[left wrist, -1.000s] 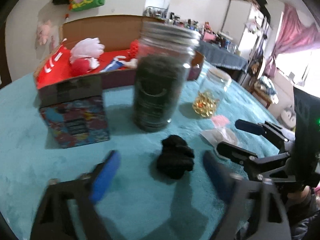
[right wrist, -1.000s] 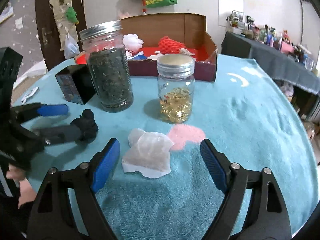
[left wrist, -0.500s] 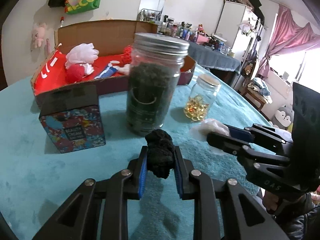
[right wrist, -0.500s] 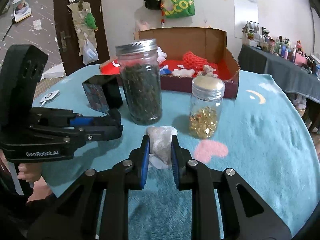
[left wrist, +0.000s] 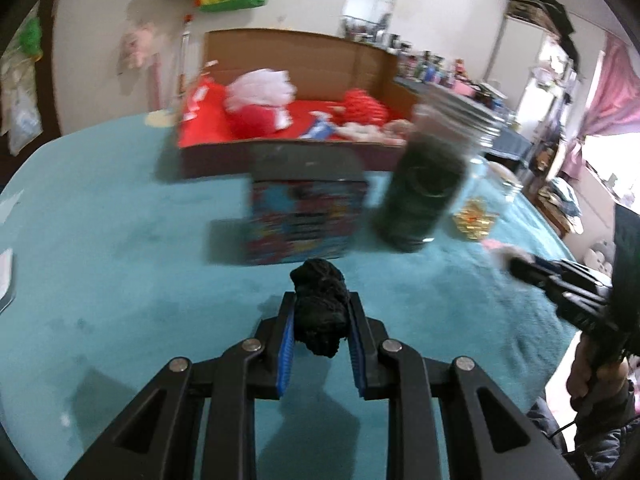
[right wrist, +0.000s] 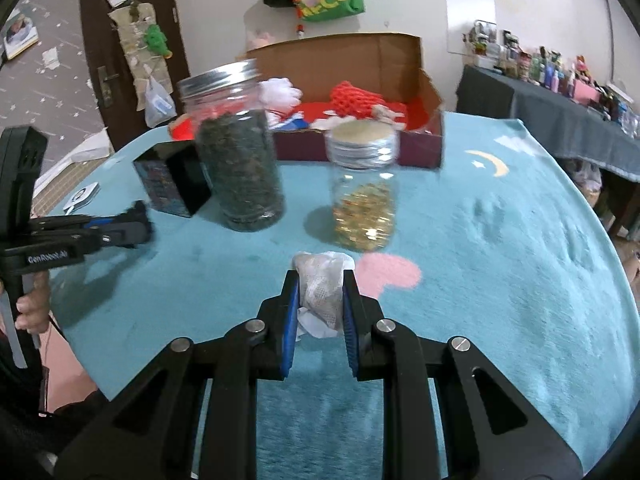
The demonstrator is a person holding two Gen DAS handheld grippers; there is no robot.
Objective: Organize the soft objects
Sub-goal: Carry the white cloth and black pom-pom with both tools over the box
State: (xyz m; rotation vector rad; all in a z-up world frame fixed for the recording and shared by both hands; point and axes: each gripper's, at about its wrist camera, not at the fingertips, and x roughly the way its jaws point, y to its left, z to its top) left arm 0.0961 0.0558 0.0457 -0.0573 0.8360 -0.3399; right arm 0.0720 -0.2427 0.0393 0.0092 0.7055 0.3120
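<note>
Progress looks partial: soft red and white items already lie in the cardboard box (right wrist: pixel 430 80) at upper centre. Left gripper (left wrist: pixel 320 312) pinches a black fabric wad (left wrist: pixel 320 308) at frame centre, above the teal cloth, while right gripper (right wrist: pixel 320 300) pinches a white mesh cloth (right wrist: pixel 322 288). Both pieces have yet to reach the box.

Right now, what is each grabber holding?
Left gripper: closed on the black soft bundle.
Right gripper: closed on the white mesh cloth.
</note>
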